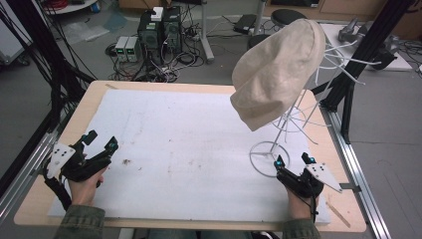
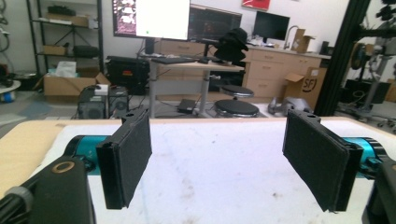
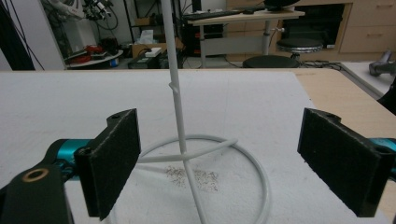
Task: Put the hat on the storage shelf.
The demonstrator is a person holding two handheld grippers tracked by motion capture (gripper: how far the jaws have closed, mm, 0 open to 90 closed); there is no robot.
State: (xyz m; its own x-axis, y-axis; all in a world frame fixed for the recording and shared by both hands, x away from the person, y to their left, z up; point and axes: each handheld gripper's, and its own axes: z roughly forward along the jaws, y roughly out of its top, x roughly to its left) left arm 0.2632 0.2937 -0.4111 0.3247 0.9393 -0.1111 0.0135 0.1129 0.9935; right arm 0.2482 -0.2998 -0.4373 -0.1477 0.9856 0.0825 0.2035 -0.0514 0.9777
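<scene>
Right gripper (image 1: 293,160): jaws open, just beside the ring base of the white wire stand (image 1: 269,158). Beige hat (image 1: 276,69) sits atop the stand. Left gripper (image 1: 101,140): jaws open, empty, over the table (image 1: 74,119)

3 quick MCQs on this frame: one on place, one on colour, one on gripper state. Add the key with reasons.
1. Where does the floppy beige fabric hat sit?
A. flat on the mat
B. atop the white wire stand
C. in the left gripper

2. What colour is the stand's ring base?
A. white
B. black
C. red

3. How is the right gripper?
A. shut on the stand
B. shut on the hat
C. open, near the base

Key: B, the hat hangs high on the stand; A, the ring is white wire; C, its jaws stand apart around the post without touching.
</scene>
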